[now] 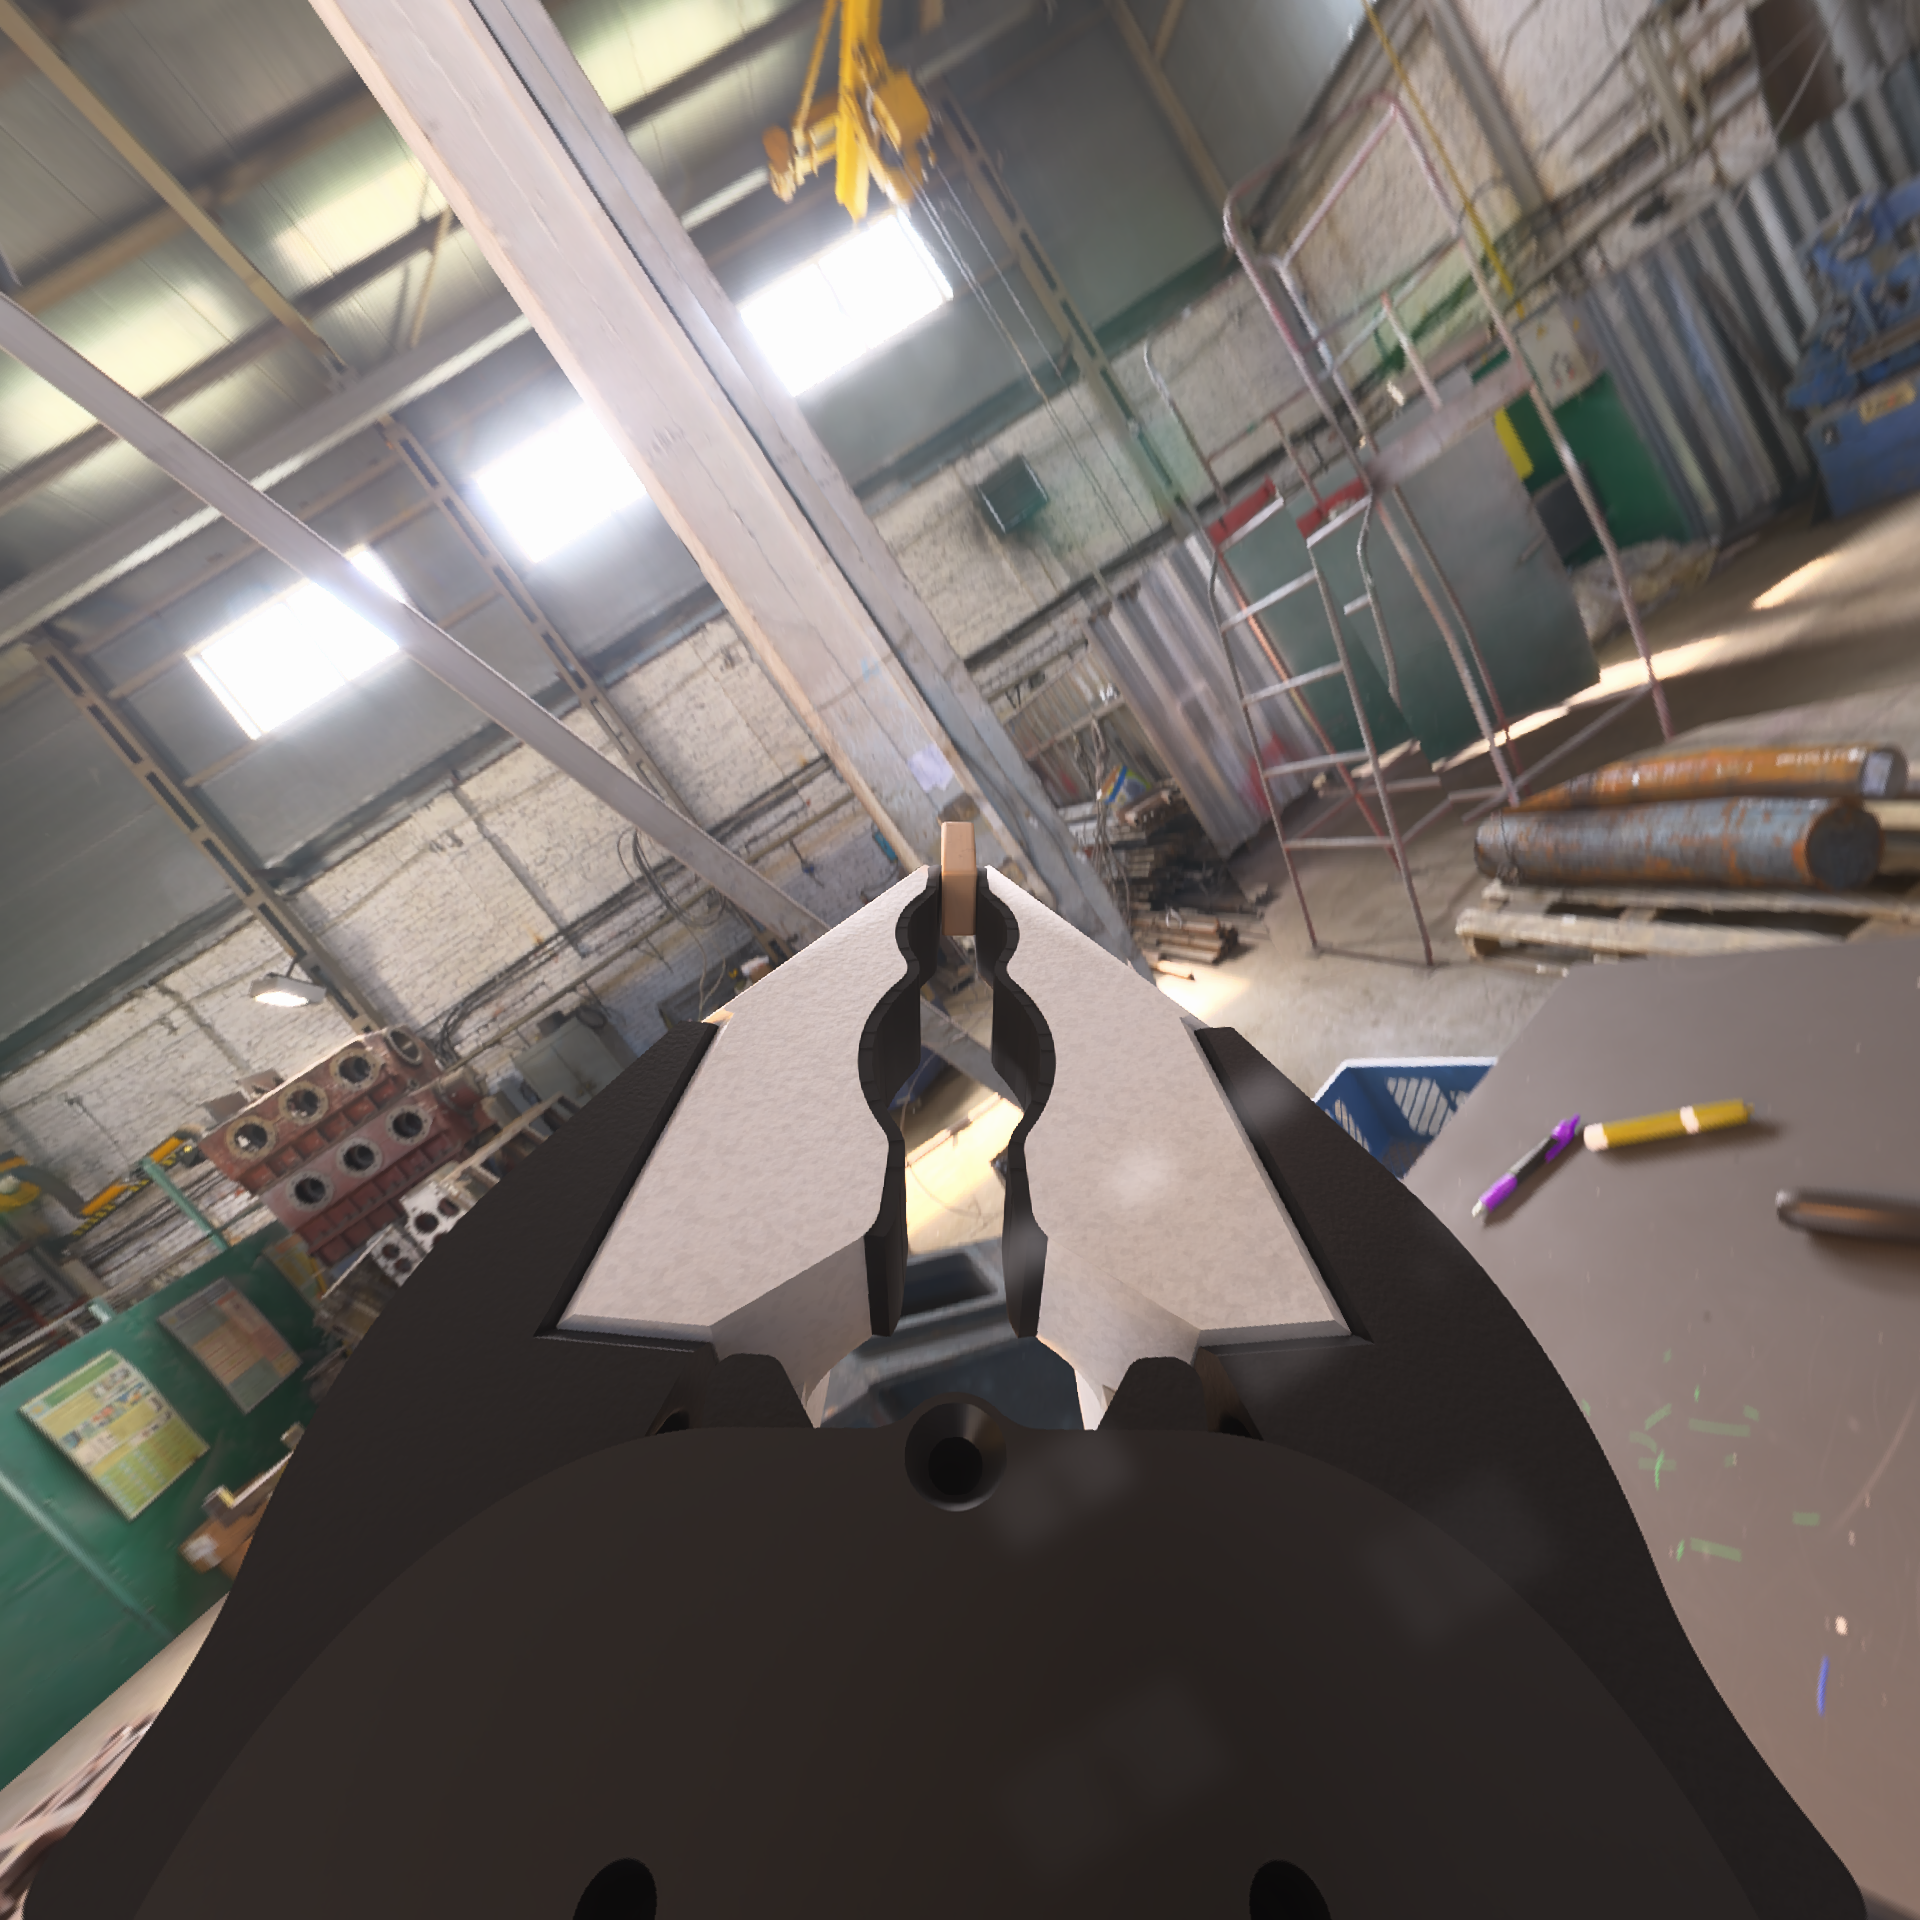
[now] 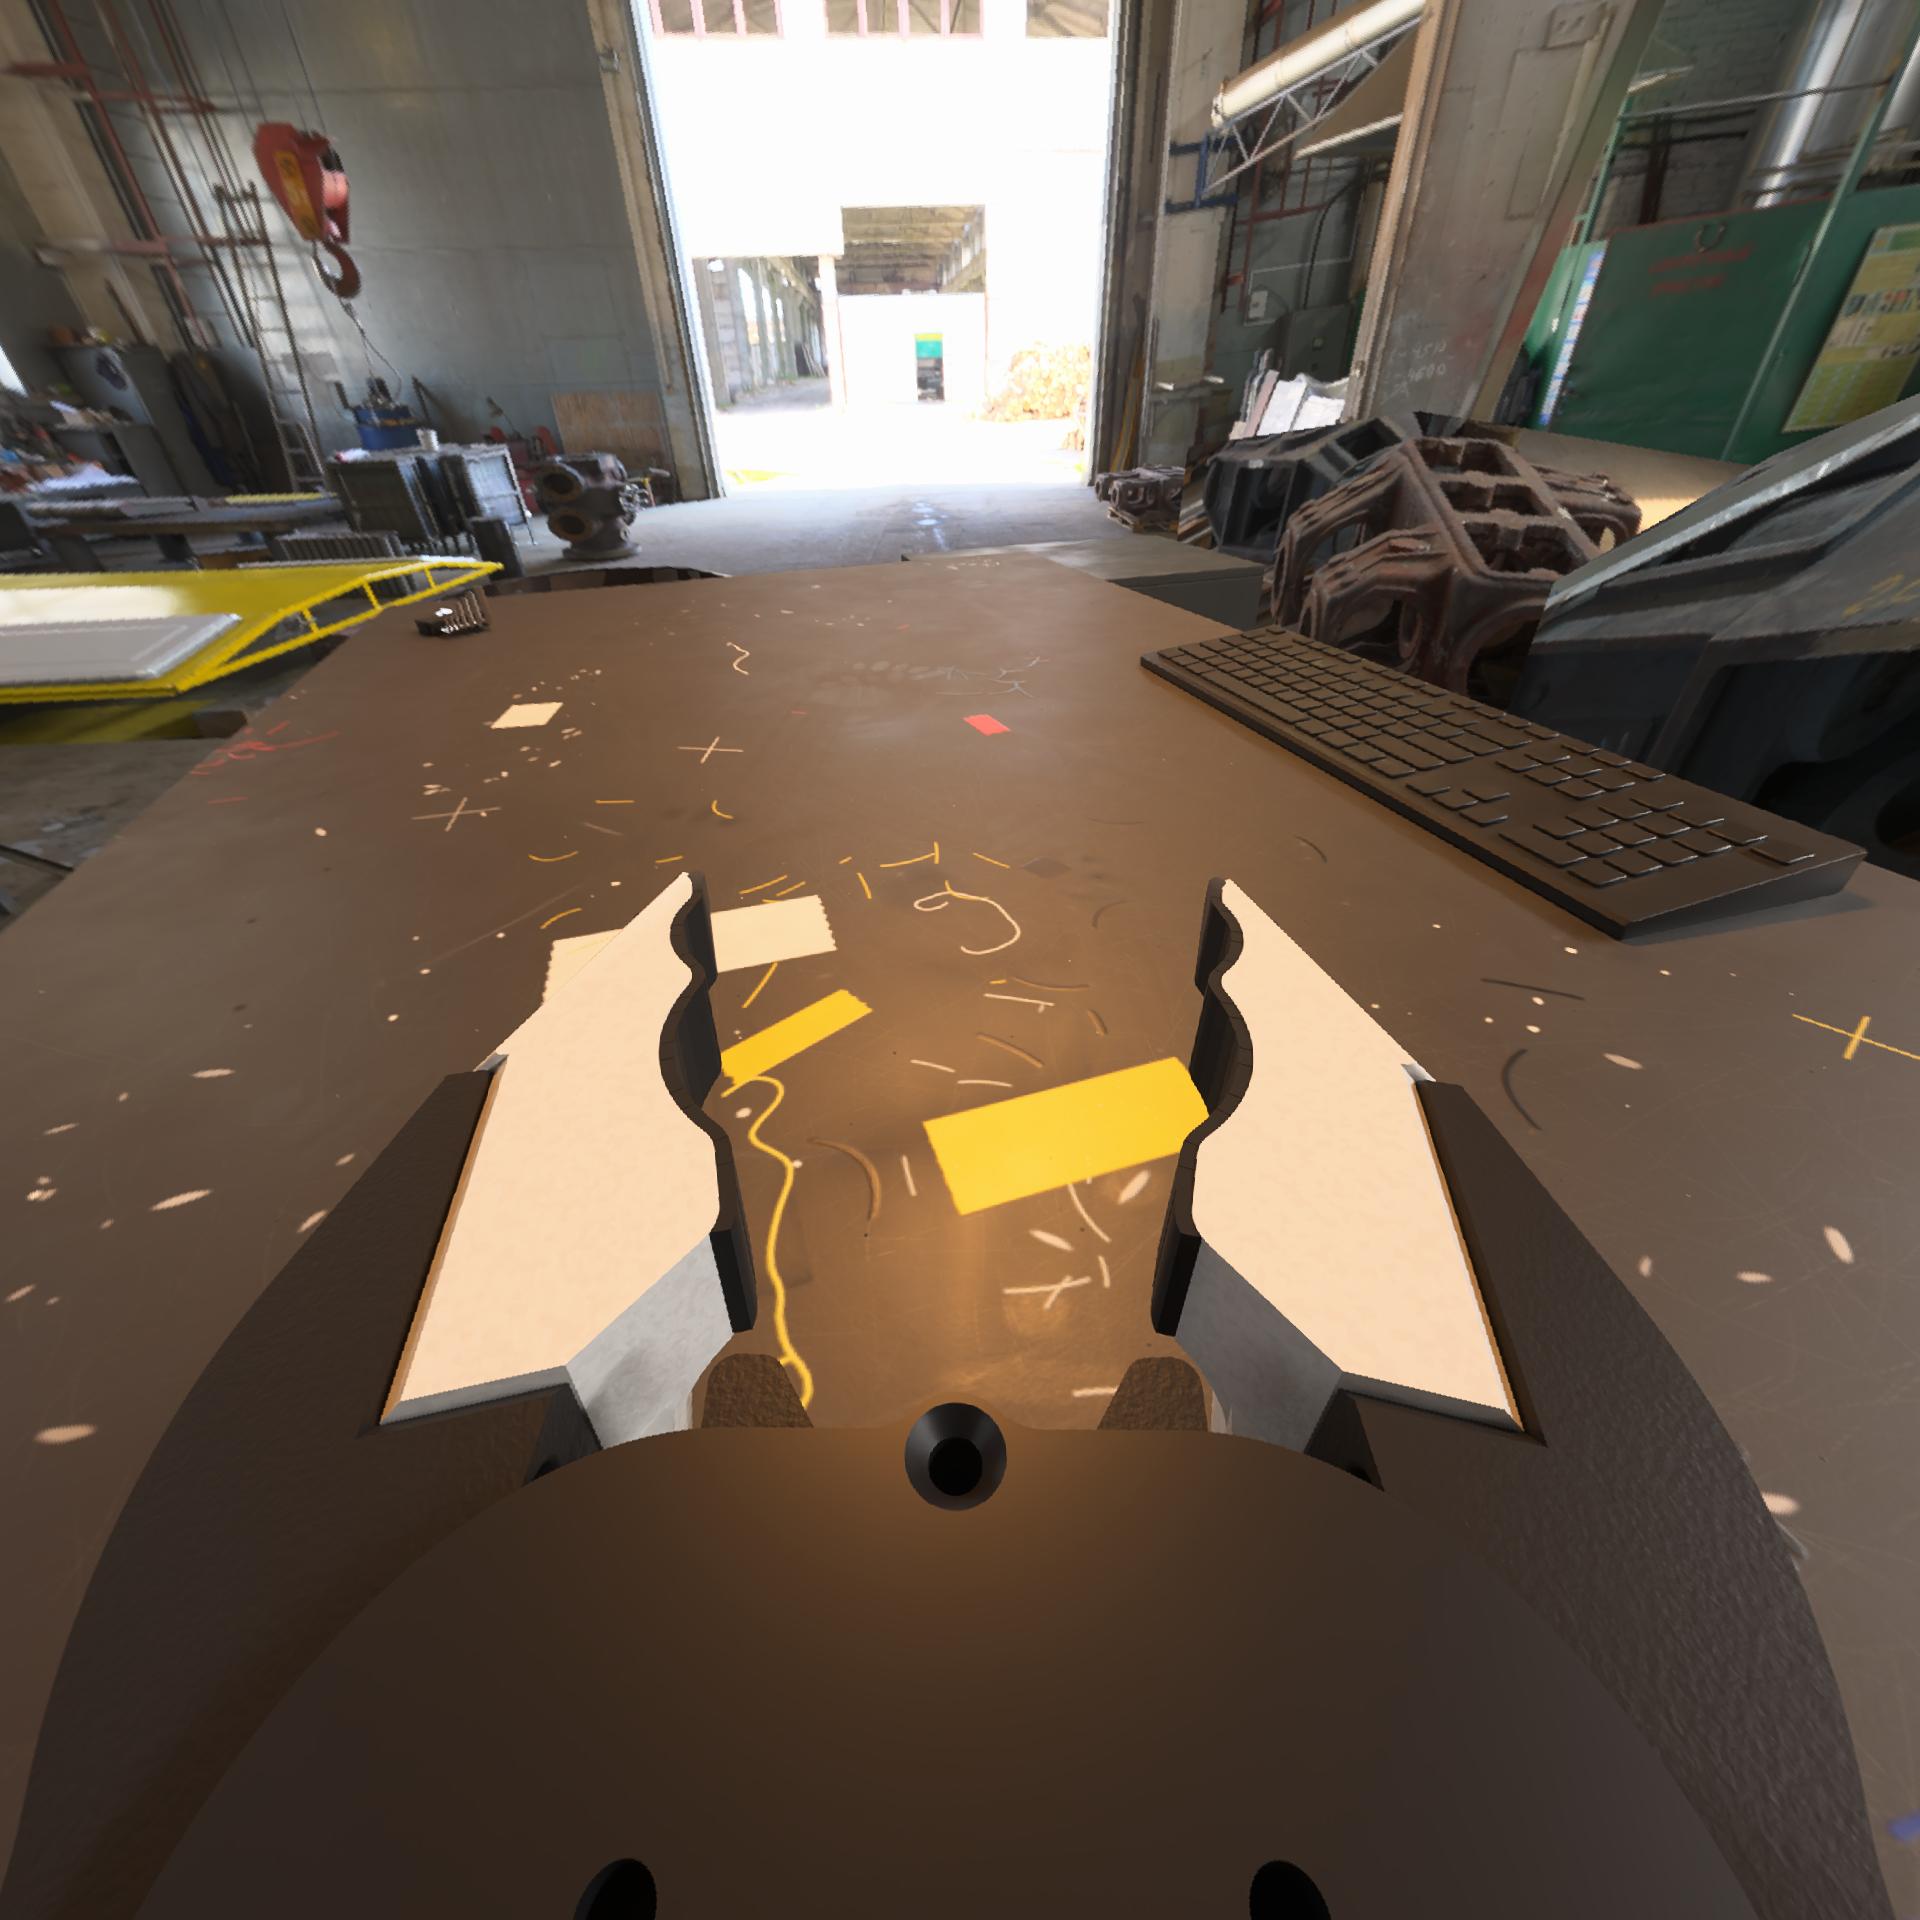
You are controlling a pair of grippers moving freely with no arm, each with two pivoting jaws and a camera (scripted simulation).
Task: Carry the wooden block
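Observation:
My left gripper [image 1: 957, 883] is shut on a thin tan wooden block [image 1: 956, 871], pinched edge-on at the fingertips and held up in the air, tilted away from the brown table [image 1: 1662, 1403]. The block's upper end sticks out beyond the tips. My right gripper [image 2: 956, 894] is open and empty, low over the brown table [image 2: 935, 727] with yellow and white tape marks between its fingers. The block does not show in the right wrist view.
A yellow marker [image 1: 1668, 1125], a purple pen [image 1: 1525, 1164] and a dark metal bar [image 1: 1849, 1214] lie on the table at the left view's right. A blue crate [image 1: 1397, 1107] stands beyond the table edge. A black keyboard [image 2: 1496, 774] lies at right; a small clip [image 2: 454, 615] lies far left.

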